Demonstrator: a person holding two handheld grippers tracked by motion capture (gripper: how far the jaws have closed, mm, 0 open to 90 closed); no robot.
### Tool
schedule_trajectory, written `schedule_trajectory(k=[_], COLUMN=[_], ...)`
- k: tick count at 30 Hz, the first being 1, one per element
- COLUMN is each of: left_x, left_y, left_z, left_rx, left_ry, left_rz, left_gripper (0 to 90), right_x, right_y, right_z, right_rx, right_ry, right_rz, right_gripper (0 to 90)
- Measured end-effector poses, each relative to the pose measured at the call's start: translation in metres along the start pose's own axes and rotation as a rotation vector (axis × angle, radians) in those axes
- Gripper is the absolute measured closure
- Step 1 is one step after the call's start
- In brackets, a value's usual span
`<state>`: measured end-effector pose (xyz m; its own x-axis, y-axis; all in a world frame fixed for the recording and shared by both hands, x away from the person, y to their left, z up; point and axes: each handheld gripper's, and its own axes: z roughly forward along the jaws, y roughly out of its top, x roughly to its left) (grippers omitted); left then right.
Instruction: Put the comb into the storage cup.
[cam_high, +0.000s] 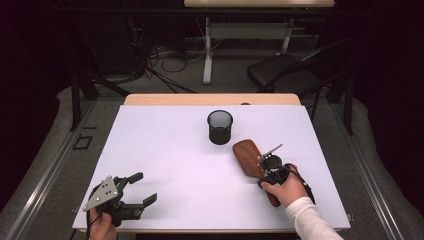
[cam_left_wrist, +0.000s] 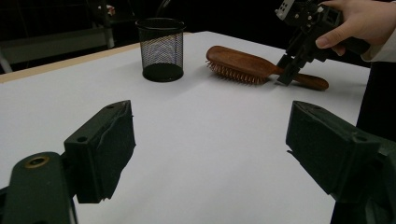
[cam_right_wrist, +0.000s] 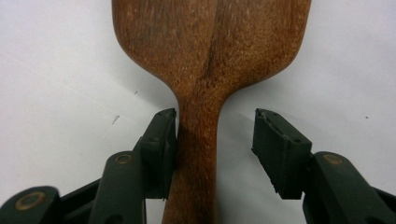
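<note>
Straddled by the right gripper (cam_right_wrist: 215, 154) at its neck, the wooden hairbrush (cam_right_wrist: 210, 70) lies bristles-down on the table (cam_high: 165, 165) beside the mesh cup (cam_high: 220, 127); one pad seems to touch, the other stands off, so centring is advised before closing; the left gripper (cam_high: 140, 189) is held wide, empty.

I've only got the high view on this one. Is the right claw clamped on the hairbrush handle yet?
Observer: Not yet. In the right gripper view the right claw straddles the hairbrush handle; one pad touches it, the other stands apart.
Operator: Where along the handle?
Observer: At the narrow neck, just before it widens into the head.
Operator: Which way up does it lie?
Observer: Bristles down on the table, per the left gripper view.
</note>
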<state>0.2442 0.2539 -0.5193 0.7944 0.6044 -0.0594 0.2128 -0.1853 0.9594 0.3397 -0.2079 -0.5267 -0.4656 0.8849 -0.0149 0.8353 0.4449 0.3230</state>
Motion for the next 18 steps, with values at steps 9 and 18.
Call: schedule_trajectory(k=[9,18], left_x=[0.0002,0.0], left_y=[-0.0002,-0.0003], left_z=[0.0002,0.0006], left_rx=[0.001,0.0], left_ry=[-0.005,-0.005], left_rz=[-0.001,0.001], left_gripper=[15.8,15.8], right_x=[-0.0044,-0.0028], right_y=[0.006,0.0099], right_z=[0.0028,0.0057], right_rx=[0.008,0.024], right_ry=[0.019,0.034], right_rz=[0.008,0.018], right_gripper=[55.7,61.6])
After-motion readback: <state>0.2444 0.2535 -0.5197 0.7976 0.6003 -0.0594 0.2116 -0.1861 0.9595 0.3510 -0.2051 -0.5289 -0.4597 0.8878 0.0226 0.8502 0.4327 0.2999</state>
